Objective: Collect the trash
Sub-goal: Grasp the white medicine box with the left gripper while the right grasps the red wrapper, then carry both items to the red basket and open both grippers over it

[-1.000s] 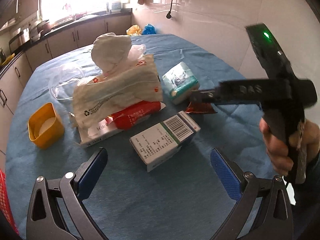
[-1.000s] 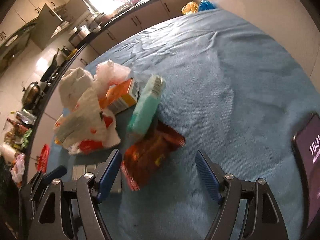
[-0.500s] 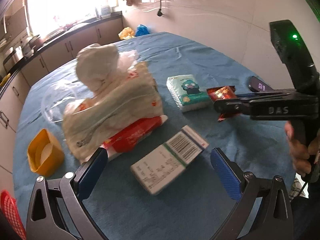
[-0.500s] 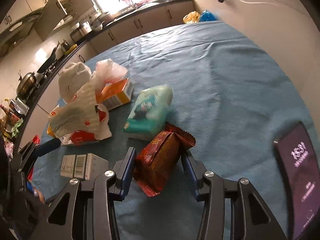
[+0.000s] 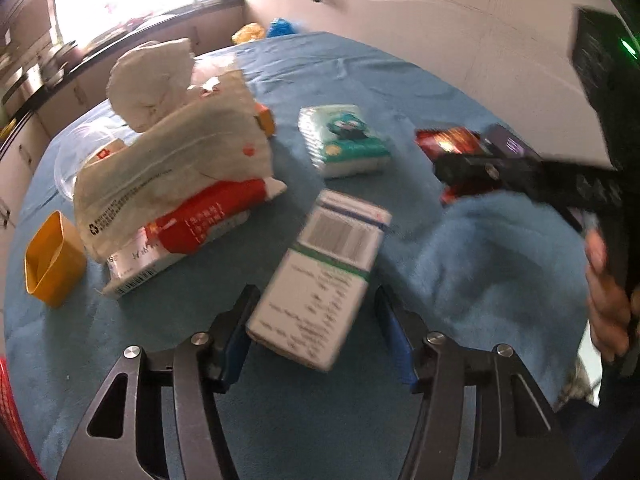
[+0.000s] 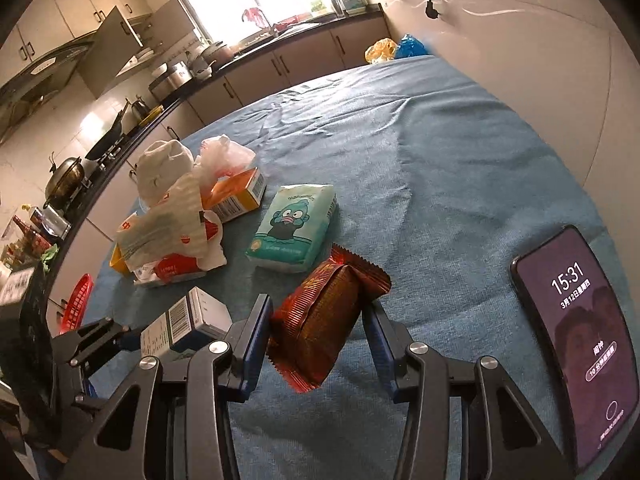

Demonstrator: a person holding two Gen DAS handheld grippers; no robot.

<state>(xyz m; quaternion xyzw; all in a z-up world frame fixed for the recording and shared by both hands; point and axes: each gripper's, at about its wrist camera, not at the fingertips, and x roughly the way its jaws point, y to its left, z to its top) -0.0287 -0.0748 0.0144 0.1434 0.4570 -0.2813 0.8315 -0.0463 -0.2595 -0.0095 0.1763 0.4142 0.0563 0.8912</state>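
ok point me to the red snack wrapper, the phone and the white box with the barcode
red snack wrapper (image 6: 326,322), right wrist view, middle of the crinkled front face
phone (image 6: 576,344), right wrist view, centre of the lit screen
white box with the barcode (image 5: 320,284), left wrist view, printed top face below the barcode

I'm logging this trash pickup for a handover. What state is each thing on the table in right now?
left gripper: jaws have just been closing around the white carton, which looks tilted.
right gripper: shut on the red snack wrapper.
phone: flat, screen lit.
tissue pack: lying flat, untouched.
crumpled white bag: draped over boxes.
yellow cup: tipped.
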